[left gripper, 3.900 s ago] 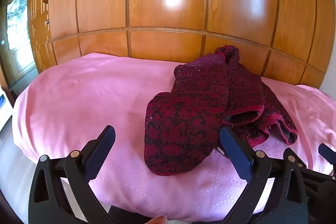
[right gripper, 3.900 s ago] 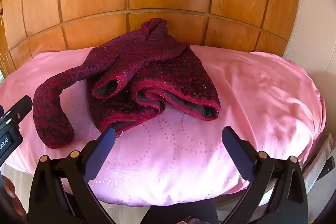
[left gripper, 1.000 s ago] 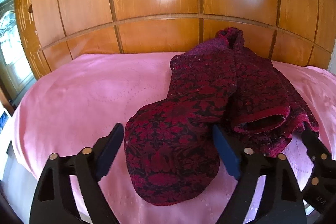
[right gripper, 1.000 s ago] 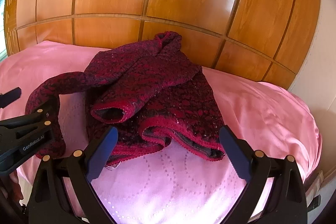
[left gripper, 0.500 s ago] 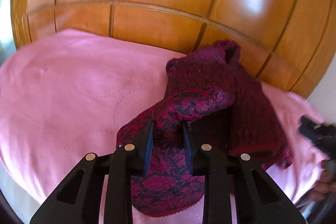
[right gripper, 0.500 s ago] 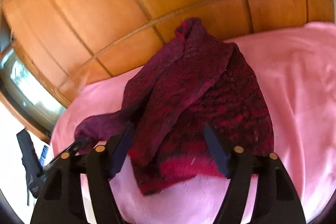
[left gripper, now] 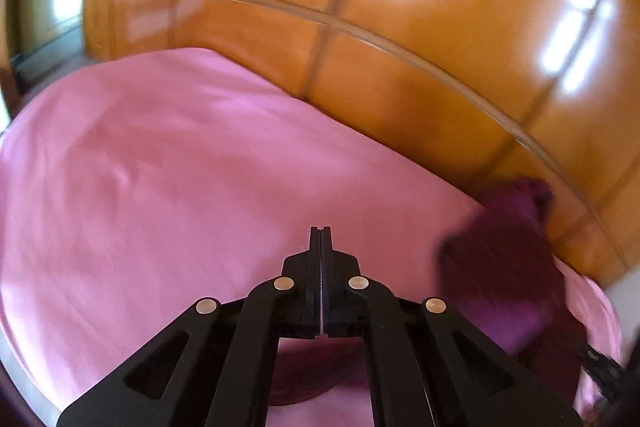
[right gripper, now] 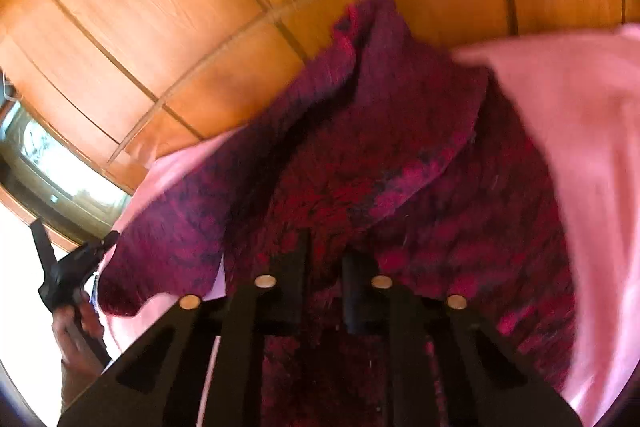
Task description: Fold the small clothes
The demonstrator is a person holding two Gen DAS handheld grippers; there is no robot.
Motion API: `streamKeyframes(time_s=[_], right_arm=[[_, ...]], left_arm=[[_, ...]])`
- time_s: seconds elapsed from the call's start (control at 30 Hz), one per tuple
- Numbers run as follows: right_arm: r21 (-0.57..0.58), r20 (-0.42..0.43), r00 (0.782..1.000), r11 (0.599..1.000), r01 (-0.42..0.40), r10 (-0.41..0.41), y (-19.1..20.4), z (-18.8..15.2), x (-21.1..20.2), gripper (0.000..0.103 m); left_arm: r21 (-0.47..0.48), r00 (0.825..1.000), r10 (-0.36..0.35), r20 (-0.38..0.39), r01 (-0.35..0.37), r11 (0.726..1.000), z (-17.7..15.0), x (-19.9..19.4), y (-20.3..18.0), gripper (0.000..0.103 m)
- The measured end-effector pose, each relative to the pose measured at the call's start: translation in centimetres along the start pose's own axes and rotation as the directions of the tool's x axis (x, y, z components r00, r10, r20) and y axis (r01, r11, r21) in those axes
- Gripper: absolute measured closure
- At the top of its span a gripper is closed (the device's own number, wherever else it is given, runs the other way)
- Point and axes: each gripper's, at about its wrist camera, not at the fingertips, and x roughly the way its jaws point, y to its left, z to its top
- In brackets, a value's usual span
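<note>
Two grippers were in play, one sweater, one bedcover. Left gripper (left gripper: 321,239) was clamped tight, its jaws pressed flat together over the pink bedcover (left gripper: 180,167), and no cloth showed between the tips. A patch of dark red did show under its black linkage, though whether it had pinched any of that, I could not tell. In the right wrist view that same tool sat at the far left edge, gripped by one bare hand (right gripper: 76,327), its tip right at the end of the sleeve (right gripper: 168,227).

Behind everything ran glossy orange wood panelling (left gripper: 400,47), with a glazed door (right gripper: 60,171) far left; both pictures were smeared with blur. Nothing blocked either tool except the cloth itself.

Moving right, the sweater (right gripper: 400,147) lay on the bedcover against the panelling: a single knitted piece, deep maroon with brighter red flower-like patterning, rumpled, the one sleeve stretched out leftward and a brighter folded edge crossing its middle. In the left wrist view it was only a dark purple-red heap at the right edge.

Right gripper (right gripper: 326,259) was down in the body of the sweater, jaws closing, knit bunched in the narrow gap between its fingers. More pink bedcover filled the far right.
</note>
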Motion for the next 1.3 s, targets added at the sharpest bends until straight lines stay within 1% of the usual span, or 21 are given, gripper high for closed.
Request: streamKeyframes(time_s=[0.1,0.17,0.3,0.37,0.43,0.47,0.5,0.57,0.63,0.67,0.7,0.77,0.87,0.9,0.93,1.03,1.1,1.17,1.2,1.23,1.3], right_arm=[[-0.025,0.06,0.993,0.994,0.102,-0.1,-1.5,1.8,-1.6,0.094],[-0.027,0.107,0.972,0.977,0.213,-0.209,-3.6,3.5,-2.6,0.094],[-0.002,0.128,0.906,0.913,0.407,-0.404,-9.1,6.4,-3.0,0.094],[0.007,0.123,0.853,0.86,0.51,-0.506,-11.8,7.7,-2.4,0.094],[0.019,0.112,0.799,0.805,0.593,-0.591,-14.4,8.8,-1.9,0.094],[0.024,0.106,0.768,0.774,0.632,-0.631,-15.7,9.3,-1.5,0.094],[0.031,0.097,0.755,0.76,0.649,-0.648,-16.6,9.5,-1.6,0.094],[0.076,0.063,0.757,0.759,0.646,-0.65,-19.2,10.2,-1.3,0.088],[0.118,0.061,0.716,0.717,0.687,-0.695,-20.8,9.9,-1.9,0.046],[0.132,0.071,0.713,0.715,0.686,-0.697,-21.0,9.8,-2.1,0.043],[0.146,0.076,0.719,0.721,0.678,-0.691,-21.3,9.5,-2.6,0.044],[0.171,0.091,0.757,0.759,0.628,-0.647,-21.0,8.2,-4.3,0.044],[0.165,0.112,0.882,0.884,0.438,-0.458,-19.2,5.1,-6.8,0.042],[0.157,0.096,0.918,0.916,0.369,-0.386,-18.5,4.2,-7.0,0.041],[0.132,0.036,0.967,0.96,0.247,-0.253,-17.5,2.2,-6.9,0.04],[0.091,-0.079,0.99,0.988,0.126,-0.118,-15.4,-2.1,-5.4,0.044],[0.089,-0.159,0.985,0.993,0.082,-0.067,-14.6,-4.7,-3.6,0.052],[0.081,-0.205,0.975,0.992,0.098,-0.08,-13.7,-6.0,-2.2,0.057],[0.089,-0.224,0.972,0.992,0.091,-0.069,-13.3,-6.7,-1.8,0.068],[0.091,-0.218,0.974,0.993,0.081,-0.059,-13.0,-7.1,-1.7,0.077],[0.069,-0.201,0.977,0.994,0.088,-0.073,-12.2,-6.7,-2.2,0.086]], left_arm=[[-0.008,0.998,0.055,-0.004,-0.055,0.998,2.0,1.6,0.7,0.103],[-0.007,0.997,0.071,0.034,-0.071,0.997,2.5,1.1,0.6,0.103],[0.031,0.994,0.029,0.107,-0.032,0.999,2.1,-2.0,-0.6,0.103],[0.086,0.991,0.001,0.134,-0.012,0.996,1.5,-3.6,-1.8,0.103],[0.159,0.985,-0.096,0.142,0.073,0.985,-0.2,-6.0,-3.1,0.089],[0.177,0.981,-0.142,0.132,0.118,0.977,-0.8,-6.7,-3.6,0.075],[0.211,0.971,-0.213,0.111,0.186,0.96,-2.1,-7.7,-4.4,0.064],[0.267,0.948,-0.314,0.04,0.293,0.918,-4.4,-8.7,-5.9,0.062],[0.3,0.921,-0.384,-0.067,0.386,0.873,-8.1,-9.2,-7.5,0.062],[0.296,0.912,-0.397,-0.104,0.409,0.863,-9.1,-9.0,-8.0,0.062],[0.277,0.893,-0.417,-0.171,0.45,0.849,-10.8,-8.4,-8.6,0.062],[0.239,0.866,-0.427,-0.261,0.487,0.84,-13.5,-6.6,-9.4,0.062],[0.138,0.809,-0.458,-0.368,0.535,0.833,-17.0,-3.7,-10.6,0.062],[0.117,0.802,-0.463,-0.378,0.537,0.835,-17.3,-3.1,-10.9,0.062],[0.096,0.797,-0.468,-0.383,0.538,0.837,-17.7,-2.6,-11.3,0.062],[0.04,0.79,-0.47,-0.394,0.526,0.85,-18.6,-0.6,-12.1,0.062],[-0.015,0.779,-0.492,-0.389,0.528,0.849,-18.5,0.7,-12.7,0.062],[-0.026,0.785,-0.486,-0.385,0.517,0.856,-18.7,1.2,-12.9,0.065],[-0.034,0.782,-0.489,-0.387,0.518,0.855,-18.8,1.6,-12.9,0.071],[-0.026,0.785,-0.482,-0.389,0.514,0.857,-18.7,1.8,-12.9,0.085],[-0.009,0.79,-0.472,-0.391,0.51,0.86,-18.2,1.5,-12.8,0.092]])
